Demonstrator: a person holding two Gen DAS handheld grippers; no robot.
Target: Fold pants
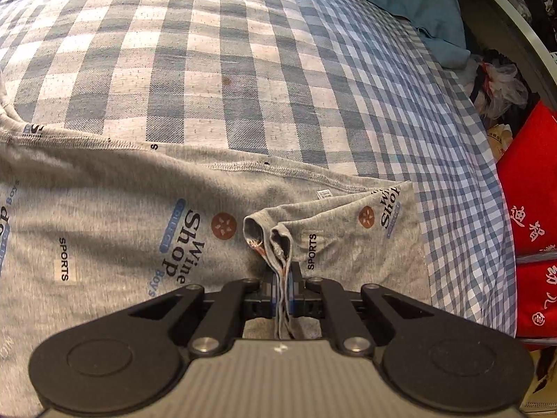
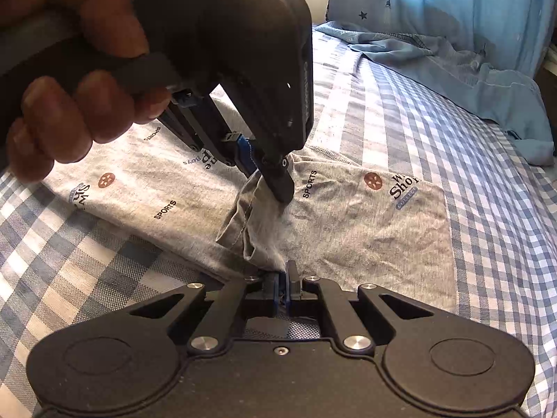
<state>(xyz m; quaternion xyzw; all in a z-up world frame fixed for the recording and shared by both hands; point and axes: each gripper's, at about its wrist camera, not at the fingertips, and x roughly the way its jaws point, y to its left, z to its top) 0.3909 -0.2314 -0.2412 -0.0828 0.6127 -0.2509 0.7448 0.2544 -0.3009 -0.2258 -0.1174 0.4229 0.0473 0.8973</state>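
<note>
Over the checked bedsheet [image 1: 243, 52], from the left wrist view, the left gripper [image 1: 283, 278] is clamped tight on a bunched edge of the grey printed pants [image 1: 122, 216], with several layers of hem pinched between the jaws. The pants spread flat on the sheet ahead of and to the left of that pinch, long axis running crosswise, with a folded corner just right of it near the sheet's edge. From the right wrist view, the right gripper [image 2: 282, 278] is also closed down on a gathered bit of the same pants [image 2: 348, 237], right at the near edge. The left gripper [image 2: 275, 177], held in a hand [image 2: 69, 104], pinches the cloth a bit farther in across the sheet, so both grips sit close together with a ridge of fabric between them. Pants look soft, thin jersey, wrinkly, covered in "SPORTS" and "Wine Shop" prints. I'd guess laying that ridge flat comes next.
</note>
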